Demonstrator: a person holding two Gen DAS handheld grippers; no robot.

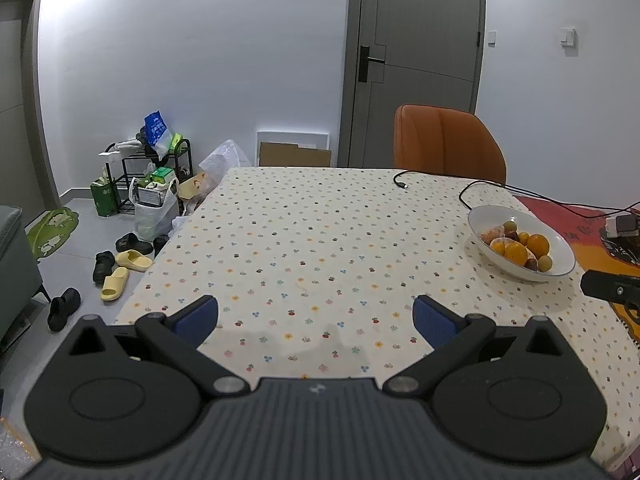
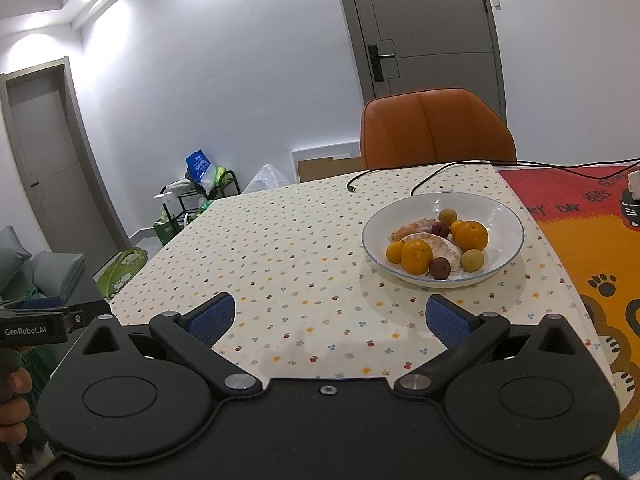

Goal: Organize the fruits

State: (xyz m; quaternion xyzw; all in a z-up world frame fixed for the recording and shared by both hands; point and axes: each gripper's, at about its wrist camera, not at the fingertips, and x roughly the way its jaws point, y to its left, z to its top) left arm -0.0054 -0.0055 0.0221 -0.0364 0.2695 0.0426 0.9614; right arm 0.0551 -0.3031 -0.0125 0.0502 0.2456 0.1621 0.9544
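A white bowl point(image 2: 504, 216) stands on the dotted tablecloth, ahead and right of my right gripper point(image 2: 330, 318). It holds oranges point(image 2: 416, 255), pale peeled citrus segments point(image 2: 434, 243), dark red fruits point(image 2: 440, 268) and yellow-green fruits point(image 2: 472, 260). My right gripper is open over bare cloth with nothing between its blue pads point(image 2: 446, 322). In the left wrist view the same bowl point(image 1: 560, 244) sits far to the right of my left gripper point(image 1: 316, 318), which is also open and holds nothing.
An orange chair point(image 2: 436, 130) stands behind the table. Black cables point(image 2: 424, 182) trail across the far cloth. A red and orange mat point(image 2: 592, 240) covers the table's right side. Shoes point(image 1: 120, 268), bags and a rack point(image 1: 156, 168) crowd the floor at left.
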